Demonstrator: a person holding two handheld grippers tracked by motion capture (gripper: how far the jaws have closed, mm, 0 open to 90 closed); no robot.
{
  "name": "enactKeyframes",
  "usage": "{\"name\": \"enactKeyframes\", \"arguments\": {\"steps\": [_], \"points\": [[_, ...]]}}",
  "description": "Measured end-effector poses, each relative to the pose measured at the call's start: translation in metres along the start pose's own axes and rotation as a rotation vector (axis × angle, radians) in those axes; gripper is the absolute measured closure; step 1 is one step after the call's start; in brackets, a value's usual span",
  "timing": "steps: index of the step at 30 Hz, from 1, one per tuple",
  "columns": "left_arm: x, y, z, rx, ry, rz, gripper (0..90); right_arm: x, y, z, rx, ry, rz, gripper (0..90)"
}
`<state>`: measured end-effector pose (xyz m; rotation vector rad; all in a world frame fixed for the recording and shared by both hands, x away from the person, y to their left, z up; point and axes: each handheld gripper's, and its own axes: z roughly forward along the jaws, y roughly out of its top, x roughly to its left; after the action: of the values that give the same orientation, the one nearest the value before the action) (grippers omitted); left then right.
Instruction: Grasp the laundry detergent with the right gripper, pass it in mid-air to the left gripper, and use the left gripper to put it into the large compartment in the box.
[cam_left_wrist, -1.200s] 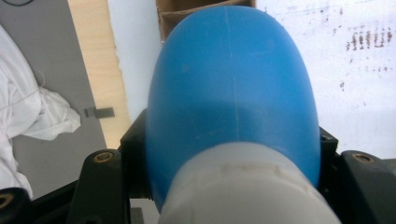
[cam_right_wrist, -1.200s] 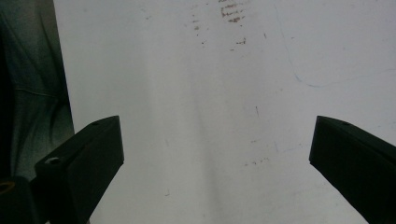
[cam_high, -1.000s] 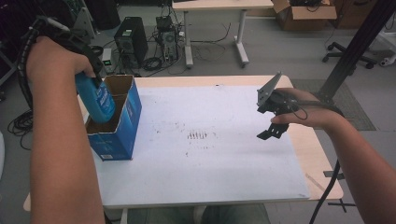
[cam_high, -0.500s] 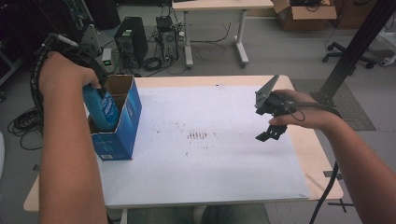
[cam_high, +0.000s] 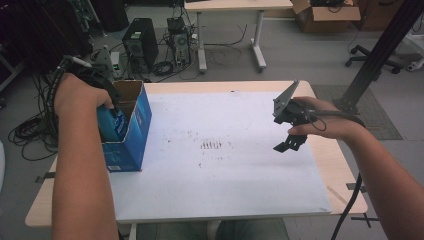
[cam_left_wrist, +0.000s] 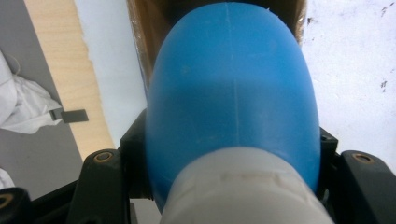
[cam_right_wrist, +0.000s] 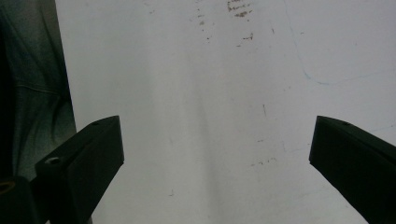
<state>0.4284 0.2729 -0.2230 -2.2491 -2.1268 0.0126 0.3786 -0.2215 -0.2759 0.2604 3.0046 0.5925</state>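
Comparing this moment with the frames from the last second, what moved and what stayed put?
The left claw, shut on the blue bottle, has come down: a second ago most of the bottle stood above the blue cardboard box, and now it sits largely inside the box's open top. The grip has not changed. The right claw stays open above the white table sheet, in the same place, and the box has not shifted.

My high view looks forward and down from above my side, taking in the whole table (cam_high: 220, 190). My left gripper view sits hard up against the blue bottle (cam_left_wrist: 233, 102), with the box (cam_high: 131, 131) at 12 o'clock. My right gripper view looks down close on the white sheet (cam_right_wrist: 210, 116), shared with the high view.
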Motion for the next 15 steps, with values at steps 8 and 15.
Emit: {"name": "enactKeyframes", "arguments": {"steps": [8,15], "points": [[0.000,0.000,0.021,0.005,0.006,-0.004,38.6,0.001,0.001,0.001,-0.005,0.002,-0.004,3.2],[0.002,0.001,0.040,0.015,-0.002,-0.008,38.6,0.002,0.001,0.002,-0.005,-0.001,-0.009,3.2]]}}
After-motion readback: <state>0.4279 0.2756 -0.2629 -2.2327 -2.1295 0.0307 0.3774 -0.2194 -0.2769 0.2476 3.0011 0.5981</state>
